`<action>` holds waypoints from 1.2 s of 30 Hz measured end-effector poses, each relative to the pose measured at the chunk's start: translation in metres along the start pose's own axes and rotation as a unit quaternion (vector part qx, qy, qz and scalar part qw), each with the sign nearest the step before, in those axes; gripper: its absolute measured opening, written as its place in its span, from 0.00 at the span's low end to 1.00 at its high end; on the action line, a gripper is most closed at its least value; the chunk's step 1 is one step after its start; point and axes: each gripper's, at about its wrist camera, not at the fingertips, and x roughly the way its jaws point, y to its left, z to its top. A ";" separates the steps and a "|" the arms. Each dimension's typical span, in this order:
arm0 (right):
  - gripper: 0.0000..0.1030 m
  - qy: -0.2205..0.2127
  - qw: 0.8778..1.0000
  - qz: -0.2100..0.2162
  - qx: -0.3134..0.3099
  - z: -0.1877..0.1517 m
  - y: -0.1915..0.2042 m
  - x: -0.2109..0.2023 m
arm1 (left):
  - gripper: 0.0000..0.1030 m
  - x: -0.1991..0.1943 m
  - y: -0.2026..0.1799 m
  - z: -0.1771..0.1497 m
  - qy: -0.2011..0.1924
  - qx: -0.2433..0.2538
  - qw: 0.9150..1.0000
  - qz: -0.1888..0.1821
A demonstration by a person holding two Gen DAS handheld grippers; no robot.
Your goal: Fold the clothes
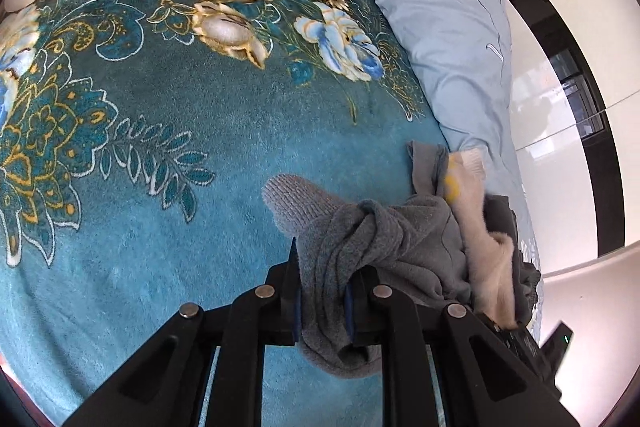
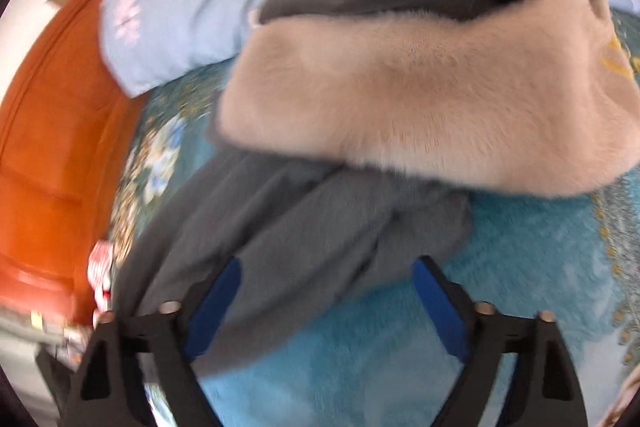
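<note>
The bed [image 1: 180, 155], under a teal floral blanket, serves as the folding surface, with a blue pillow [image 1: 448, 35] along its right edge. The clothes sit heaped near that pillow: a grey garment [image 1: 400, 239] tangled with a cream fleece [image 2: 420, 99], probably so one piece can be drawn out onto open blanket. The left gripper [image 1: 322, 283] has its fingers narrowed onto a grey fold, apparently to pull it free. The right gripper [image 2: 326, 303] holds its fingers wide astride grey cloth, not yet pinching. No containers are visible.
</note>
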 end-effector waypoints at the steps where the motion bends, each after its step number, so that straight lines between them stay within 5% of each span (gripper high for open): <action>1: 0.75 0.005 1.000 -0.003 0.017 0.005 -0.003 0.009 | 0.16 -0.001 0.000 -0.001 0.002 0.000 1.000 -0.003; 2: 0.71 0.012 0.999 -0.004 0.038 0.010 -0.007 0.019 | 0.16 -0.002 0.000 0.000 0.003 0.002 1.000 -0.006; 6: 0.19 0.039 0.990 0.016 0.136 0.019 -0.033 0.043 | 0.16 -0.008 -0.001 0.001 0.004 0.013 1.000 -0.016; 12: 0.07 0.006 0.991 0.083 0.103 0.004 -0.025 0.009 | 0.16 -0.028 -0.003 0.005 -0.016 0.019 0.999 -0.024; 18: 0.06 -0.023 0.986 0.164 -0.021 -0.036 0.016 -0.056 | 0.16 -0.058 0.010 0.017 -0.047 0.013 0.999 -0.013; 22: 0.05 0.018 0.964 0.235 -0.126 -0.078 0.037 -0.100 | 0.16 -0.073 0.032 0.024 -0.057 -0.009 0.998 0.002; 26: 0.09 0.073 0.960 0.180 -0.201 -0.106 0.046 -0.088 | 0.16 -0.073 0.048 0.024 -0.041 -0.021 0.999 0.019; 28: 0.13 0.101 0.967 0.146 -0.185 -0.107 0.038 -0.069 | 0.16 -0.072 0.052 0.018 -0.040 -0.016 0.999 0.030; 32: 0.60 0.097 0.978 0.140 -0.119 -0.089 0.012 -0.058 | 0.16 -0.066 0.061 0.011 -0.035 -0.025 0.998 0.041; 36: 0.63 0.049 0.990 0.111 -0.065 -0.055 -0.011 -0.056 | 0.16 -0.057 0.062 0.008 -0.029 -0.031 0.998 0.050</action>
